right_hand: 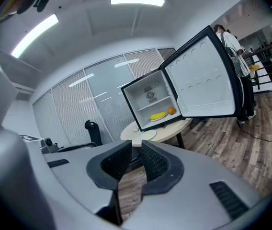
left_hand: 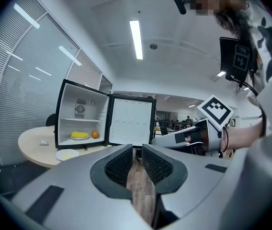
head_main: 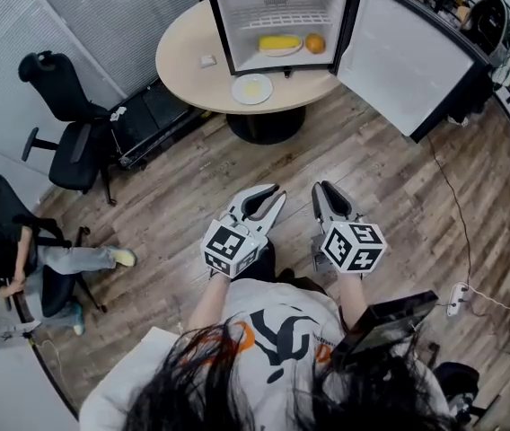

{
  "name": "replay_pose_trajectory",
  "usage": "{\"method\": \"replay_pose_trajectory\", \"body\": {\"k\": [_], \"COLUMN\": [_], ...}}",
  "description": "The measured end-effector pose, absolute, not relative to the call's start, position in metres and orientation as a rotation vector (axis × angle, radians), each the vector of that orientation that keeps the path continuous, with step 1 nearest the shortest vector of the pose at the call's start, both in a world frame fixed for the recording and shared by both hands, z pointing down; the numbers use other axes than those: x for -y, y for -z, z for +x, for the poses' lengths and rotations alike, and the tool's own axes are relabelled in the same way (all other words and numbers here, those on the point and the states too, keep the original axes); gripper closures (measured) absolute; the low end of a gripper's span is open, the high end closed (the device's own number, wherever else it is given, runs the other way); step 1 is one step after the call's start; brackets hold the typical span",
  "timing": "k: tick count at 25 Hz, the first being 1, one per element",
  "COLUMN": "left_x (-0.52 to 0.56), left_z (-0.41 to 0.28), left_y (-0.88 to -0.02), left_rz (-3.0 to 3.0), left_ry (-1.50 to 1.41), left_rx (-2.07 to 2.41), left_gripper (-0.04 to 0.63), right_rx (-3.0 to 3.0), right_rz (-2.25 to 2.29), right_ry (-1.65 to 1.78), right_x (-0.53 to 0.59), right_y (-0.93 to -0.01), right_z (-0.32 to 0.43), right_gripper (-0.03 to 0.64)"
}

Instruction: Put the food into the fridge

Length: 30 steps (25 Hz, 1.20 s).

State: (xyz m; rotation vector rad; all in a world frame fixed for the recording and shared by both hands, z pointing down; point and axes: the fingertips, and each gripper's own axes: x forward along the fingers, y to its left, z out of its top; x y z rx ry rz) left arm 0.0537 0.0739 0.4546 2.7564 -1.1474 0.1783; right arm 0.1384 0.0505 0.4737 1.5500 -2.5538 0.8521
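A small fridge (head_main: 282, 16) stands open on a round table (head_main: 183, 61), its door (head_main: 408, 61) swung out to the right. Inside lie a long yellow food on a plate (head_main: 279, 43) and an orange (head_main: 314, 43). An empty white plate (head_main: 252, 89) sits on the table before the fridge. My left gripper (head_main: 276, 189) and right gripper (head_main: 320, 187) are held close to my body, far from the table, both shut and with nothing in them. The left gripper view shows the same fridge (left_hand: 83, 114), the orange (left_hand: 95, 134) and the right gripper's body (left_hand: 184, 135).
A small white object (head_main: 207, 61) lies on the table's left side. Black office chairs (head_main: 66, 133) stand at the left, and a person sits there (head_main: 4, 259). A cable and power strip (head_main: 457, 299) lie on the wooden floor at the right. Another person (right_hand: 232, 42) stands behind the fridge door.
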Motion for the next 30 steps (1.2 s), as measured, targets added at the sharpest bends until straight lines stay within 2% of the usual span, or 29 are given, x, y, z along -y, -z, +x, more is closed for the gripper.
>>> {"method": "replay_pose_trajectory", "body": {"k": [30], "left_x": [-0.094], "left_z": [0.078], "left_y": [-0.447], "left_rz": [2.802], "left_ry": [-0.134], "left_rx": [1.114], "left_gripper": [0.532], "right_rx": [2.539], "right_rz": [1.536], "right_ry": [-0.782], "right_x": [-0.070], "right_y": [-0.474], "right_z": [0.153], "right_gripper": [0.549]}}
